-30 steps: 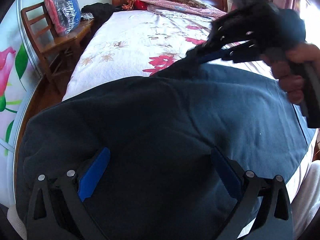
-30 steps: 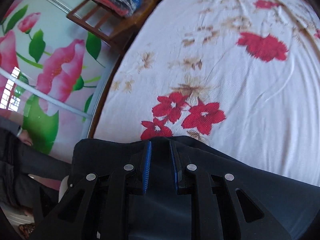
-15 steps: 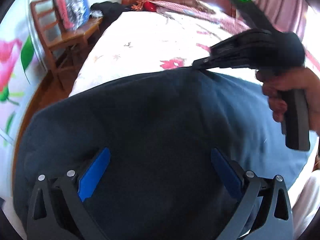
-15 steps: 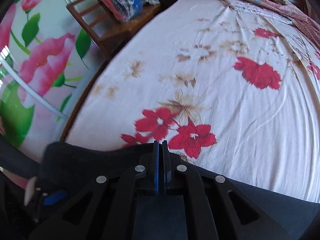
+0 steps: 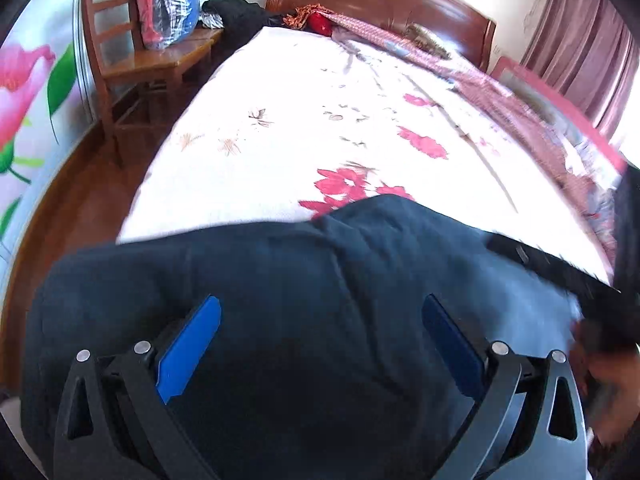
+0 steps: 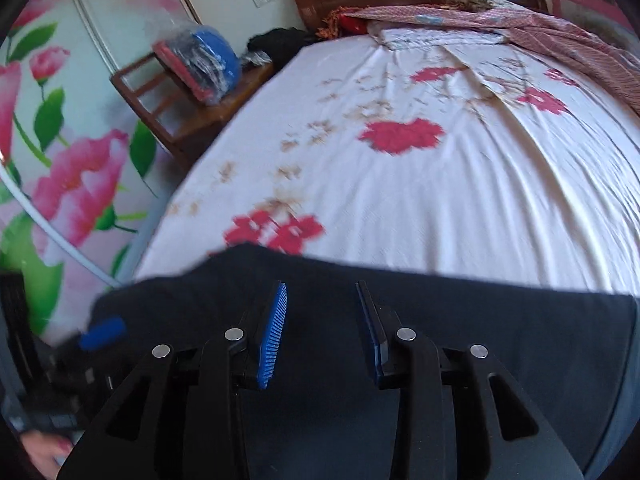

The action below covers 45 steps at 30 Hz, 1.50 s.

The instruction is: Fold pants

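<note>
since the bed (image 5: 360, 128) gives a broad flat top for folding, the dark pants (image 5: 320, 320) lie spread across its near end. the left hand-held gripper (image 5: 320, 344) hangs wide and released above them, while the right hand-held gripper (image 6: 322, 316) is opening, nothing pinched between its pads, likely freeing the cloth to settle.

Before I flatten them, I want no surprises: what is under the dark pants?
The pants lie on the white floral bedsheet, which shows just beyond their far edge. Whatever lies directly beneath the fabric is covered and cannot be seen.
</note>
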Available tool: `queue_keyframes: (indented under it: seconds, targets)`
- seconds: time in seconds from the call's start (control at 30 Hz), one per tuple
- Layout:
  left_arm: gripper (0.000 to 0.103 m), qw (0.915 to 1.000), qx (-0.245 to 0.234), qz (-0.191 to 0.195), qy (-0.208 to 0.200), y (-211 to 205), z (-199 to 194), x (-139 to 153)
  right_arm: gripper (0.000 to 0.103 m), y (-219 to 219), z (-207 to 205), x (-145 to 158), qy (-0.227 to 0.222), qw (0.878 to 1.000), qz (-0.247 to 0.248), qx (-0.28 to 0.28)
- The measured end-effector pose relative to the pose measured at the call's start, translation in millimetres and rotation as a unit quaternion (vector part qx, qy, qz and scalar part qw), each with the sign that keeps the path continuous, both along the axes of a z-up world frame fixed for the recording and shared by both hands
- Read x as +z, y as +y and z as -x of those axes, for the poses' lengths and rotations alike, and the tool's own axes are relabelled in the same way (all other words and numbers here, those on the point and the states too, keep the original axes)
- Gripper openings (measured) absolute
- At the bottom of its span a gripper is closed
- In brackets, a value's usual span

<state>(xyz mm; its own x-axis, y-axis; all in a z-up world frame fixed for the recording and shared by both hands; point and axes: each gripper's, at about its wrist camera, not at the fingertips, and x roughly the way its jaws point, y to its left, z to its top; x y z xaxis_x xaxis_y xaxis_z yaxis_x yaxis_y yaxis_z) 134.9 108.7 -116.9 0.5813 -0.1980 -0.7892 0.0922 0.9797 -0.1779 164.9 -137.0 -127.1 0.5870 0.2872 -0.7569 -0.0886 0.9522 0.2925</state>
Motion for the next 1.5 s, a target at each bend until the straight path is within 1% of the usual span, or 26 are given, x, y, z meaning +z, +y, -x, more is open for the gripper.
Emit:
queue_keyframes:
  seconds: [0.07,0.13,0.2,0.27,0.3,0.33,0.4,0.43,0.5,0.6,0.63,0.7,0.77,0.9,1.0,1.07,1.1,1.13,1.2,1.23,1.27,1.33,1.37,1.4,1.43,1.5]
  targets:
    - [0.101,0.9996,0.005,-0.025,0.008,-2.5,-8.7,-8.0,0.034,-6.7,6.9,-9.7,0.008,1.0,0.013,-0.014]
    - [0.101,0.9973,0.016,-0.068,0.023,-2.6,-11.3,-21.0,0.034,-10.4,8.3,-19.9,0.018,0.999,0.024,-0.028]
    - [0.101,0.9957,0.005,-0.092,0.01,-5.4,-2.2,-26.8,0.034,-16.5,11.9,-28.8,0.02,0.999,0.018,-0.035]
    - [0.101,0.9935,0.002,-0.114,0.001,-9.3,6.5,-29.1,0.034,-15.4,16.8,-27.0,0.009,0.999,0.029,-0.028]
    - [0.101,0.9935,0.006,-0.114,-0.003,-8.9,9.6,-29.1,0.034,-14.7,19.9,-24.2,0.007,0.999,0.038,-0.025]
    - [0.101,0.9935,0.009,-0.113,-0.004,-7.4,11.7,-26.8,0.034,-16.9,24.5,-19.8,0.004,0.999,0.031,-0.024]
    - [0.101,0.9949,0.016,-0.099,-0.006,-5.4,15.0,-17.9,0.034,-30.2,38.7,-8.1,-0.014,0.999,-0.007,-0.031]
    - [0.101,0.9965,0.015,-0.082,-0.011,-3.6,16.5,-13.8,0.034,-36.6,46.0,-3.4,-0.018,0.999,-0.007,-0.042]
    - [0.101,0.9987,0.01,-0.044,-0.022,-6.1,24.3,-5.9,0.034,-59.7,62.3,4.7,-0.014,0.996,0.016,-0.081]
    - [0.101,0.9992,-0.011,-0.018,-0.035,-18.5,36.0,-1.1,0.034,-102.4,84.9,8.3,-0.006,0.992,0.022,-0.128]
    - [0.101,0.9989,-0.023,-0.025,-0.034,-25.1,38.4,-2.5,0.034,-114.9,91.4,7.0,0.001,0.989,0.028,-0.143]
    - [0.101,0.997,-0.044,-0.058,-0.027,-38.1,42.1,-9.5,0.034,-141.6,103.7,2.0,0.015,0.984,0.031,-0.174]
    - [0.101,0.9946,-0.058,-0.082,-0.028,-44.6,45.9,-16.9,0.034,-172.2,116.8,-5.9,0.038,0.976,0.02,-0.212]
    - [0.101,0.9922,-0.069,-0.099,-0.028,-47.9,51.3,-18.0,0.034,-211.0,142.6,-12.9,0.058,0.962,0.002,-0.267]
    - [0.101,0.9925,-0.07,-0.095,-0.03,-46.9,54.9,-16.4,0.035,-240.6,165.2,-2.1,0.037,0.949,-0.016,-0.313]
    - [0.101,0.9921,-0.072,-0.096,-0.034,-46.6,58.5,-15.8,0.058,-266.6,188.4,6.3,0.013,0.934,-0.052,-0.353]
    - [0.101,0.9922,-0.072,-0.095,-0.036,-46.7,59.9,-15.3,0.067,-283.5,205.7,9.1,-0.005,0.918,-0.082,-0.387]
    - [0.101,0.9924,-0.072,-0.093,-0.037,-46.3,60.1,-15.3,0.067,-296.0,218.9,9.7,-0.017,0.906,-0.107,-0.408]
    - [0.101,0.9937,-0.067,-0.081,-0.039,-43.6,60.4,-13.0,0.067,-324.2,245.0,5.7,-0.029,0.876,-0.168,-0.451]
    - [0.101,0.9946,-0.063,-0.073,-0.039,-42.0,60.0,-12.0,0.067,-340.0,259.0,0.6,-0.033,0.855,-0.205,-0.475]
    - [0.101,0.9953,-0.06,-0.065,-0.039,-40.3,59.5,-11.3,0.067,-352.8,270.5,-5.1,-0.033,0.836,-0.229,-0.498]
    - [0.101,0.996,-0.057,-0.058,-0.038,-39.1,58.9,-12.0,0.066,-371.9,286.0,-14.3,-0.036,0.807,-0.251,-0.533]
    - [0.101,0.9958,-0.059,-0.06,-0.037,-39.7,58.6,-12.7,0.063,-379.6,290.1,-19.0,-0.036,0.801,-0.256,-0.54]
    - [0.101,0.9953,-0.061,-0.066,-0.037,-40.3,58.6,-13.8,0.058,-386.6,291.3,-23.6,-0.035,0.798,-0.263,-0.542]
    - [0.101,0.9943,-0.065,-0.076,-0.039,-42.6,59.2,-15.0,0.056,-390.4,290.0,-27.5,-0.034,0.793,-0.272,-0.544]
    - [0.101,0.9926,-0.07,-0.09,-0.041,-45.7,60.4,-17.4,0.052,-399.6,287.9,-37.0,-0.032,0.778,-0.293,-0.555]
